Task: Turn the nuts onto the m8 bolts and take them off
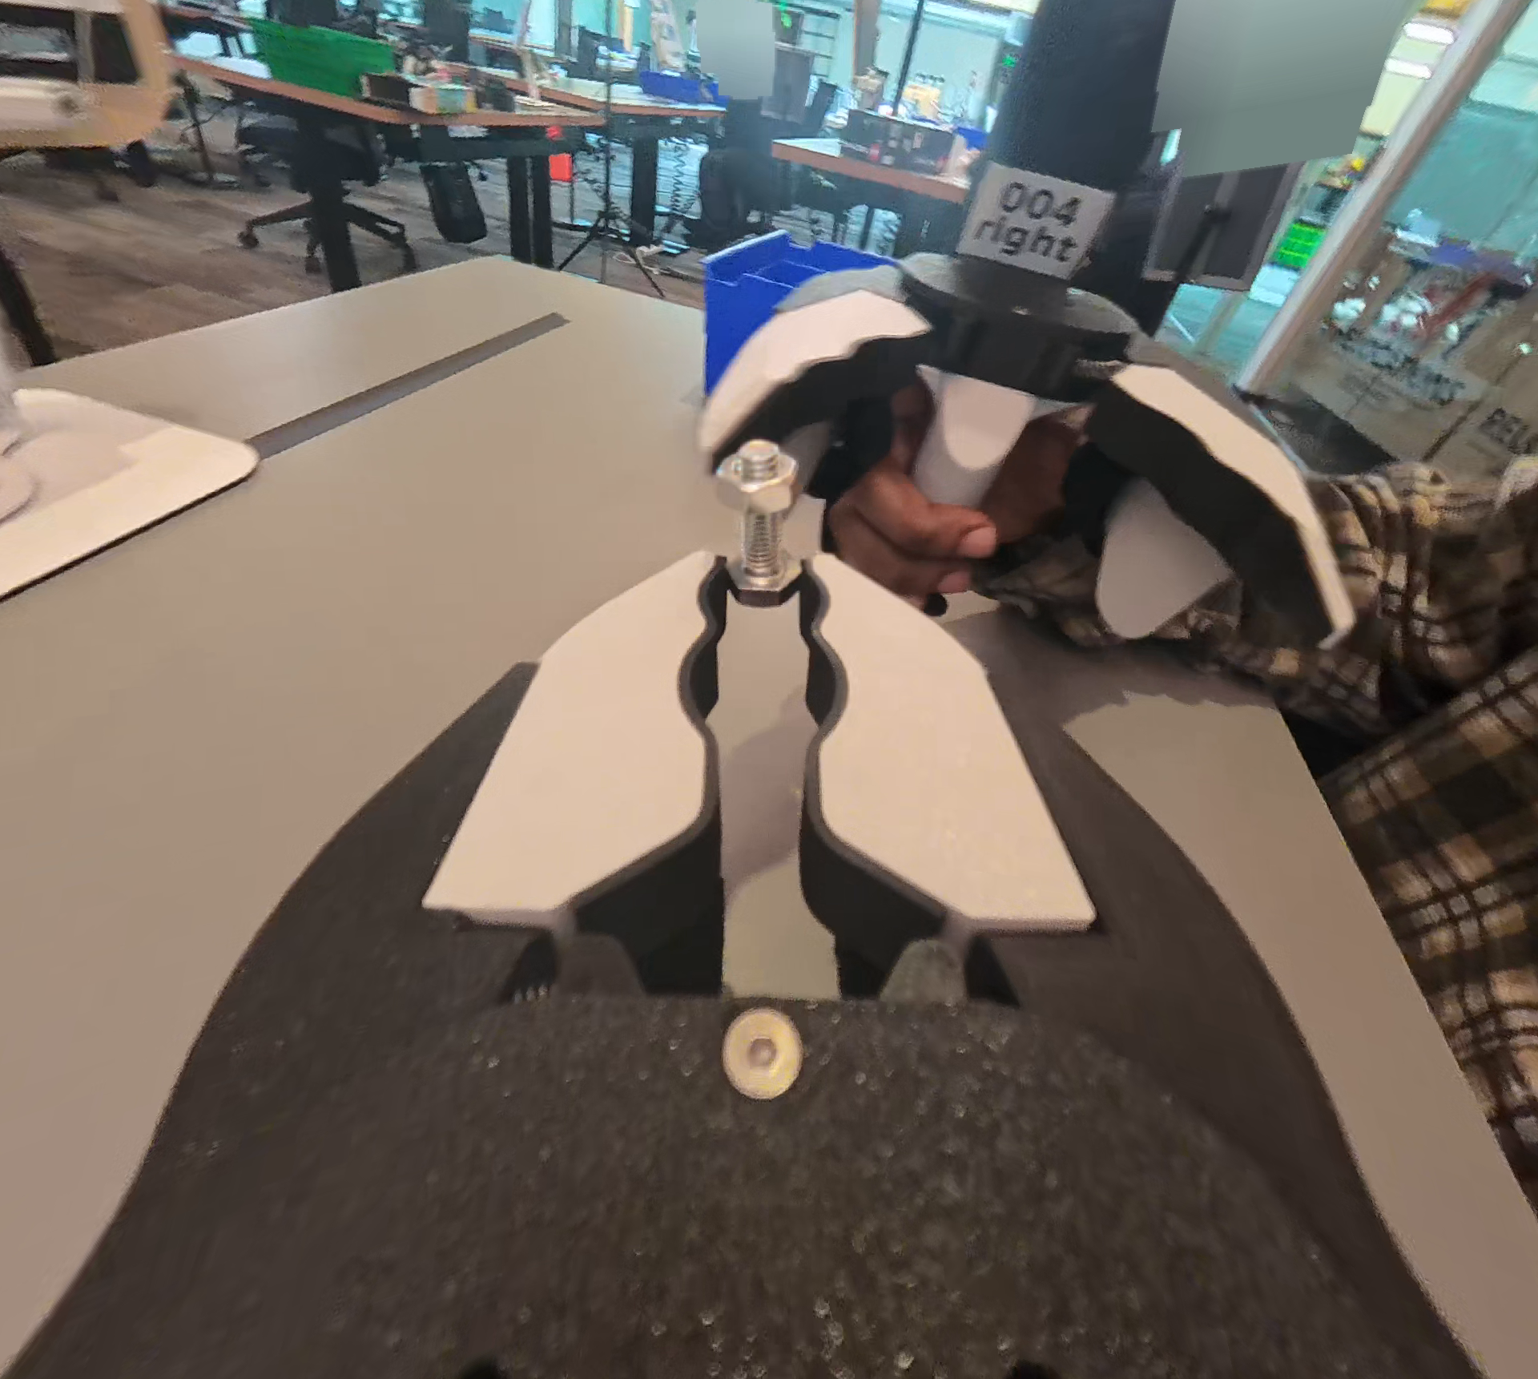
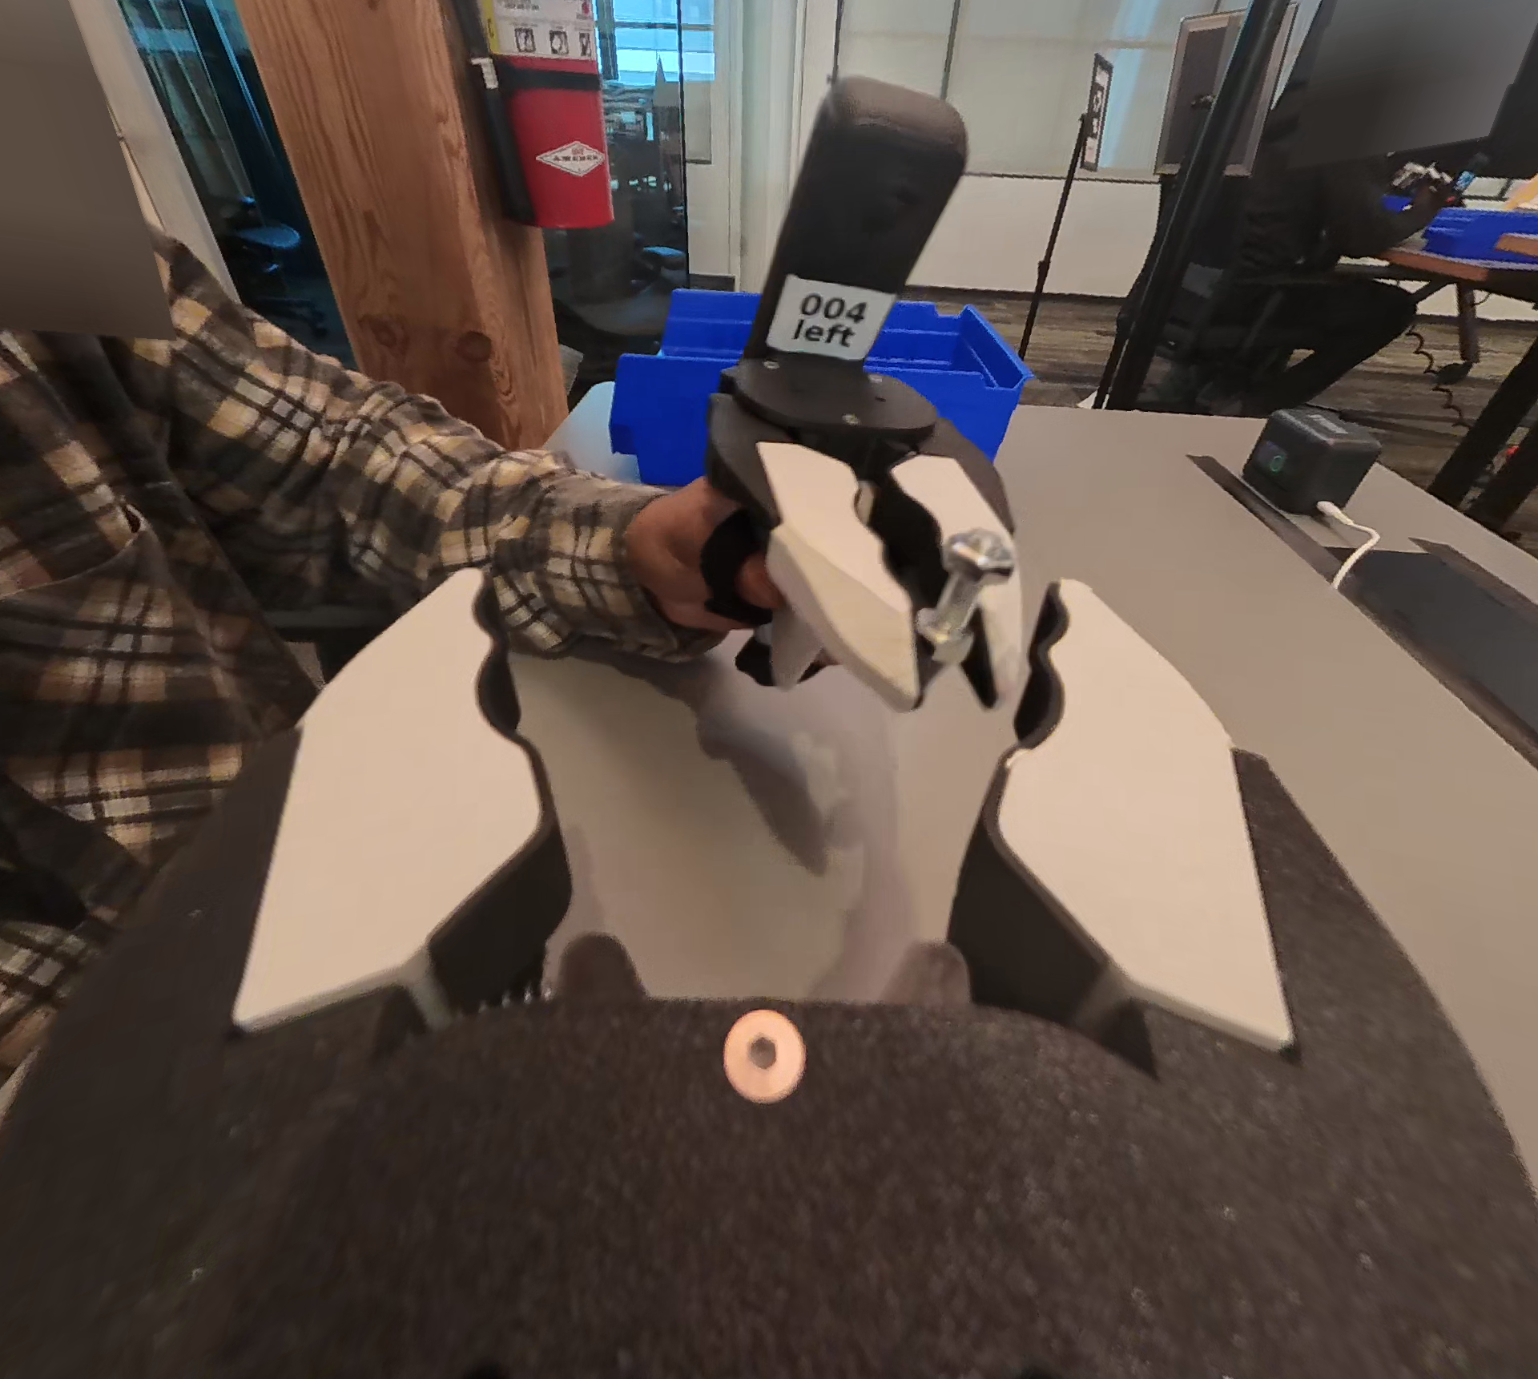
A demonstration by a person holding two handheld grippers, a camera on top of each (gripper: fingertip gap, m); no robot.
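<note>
A silver M8 bolt (image 1: 756, 536) stands upright, with a hex nut (image 1: 756, 486) threaded on near its top end. My left gripper (image 1: 759, 577) is shut on the bolt's head and holds it above the grey table (image 1: 333, 590). My right gripper (image 2: 770, 606) is wide open and empty. In the left wrist view one of its fingers (image 1: 799, 357) reaches over the nut from behind, very close to it. In the right wrist view the bolt (image 2: 957, 594) sits inside the open jaws, close to the right finger (image 2: 1107, 715).
A blue bin (image 2: 940, 357) stands on the table behind the grippers. A white flat base (image 1: 125, 473) lies at the far left. A small black device with a white cable (image 2: 1311, 461) sits at the right. Plaid sleeves (image 1: 1415, 756) reach across the table edge.
</note>
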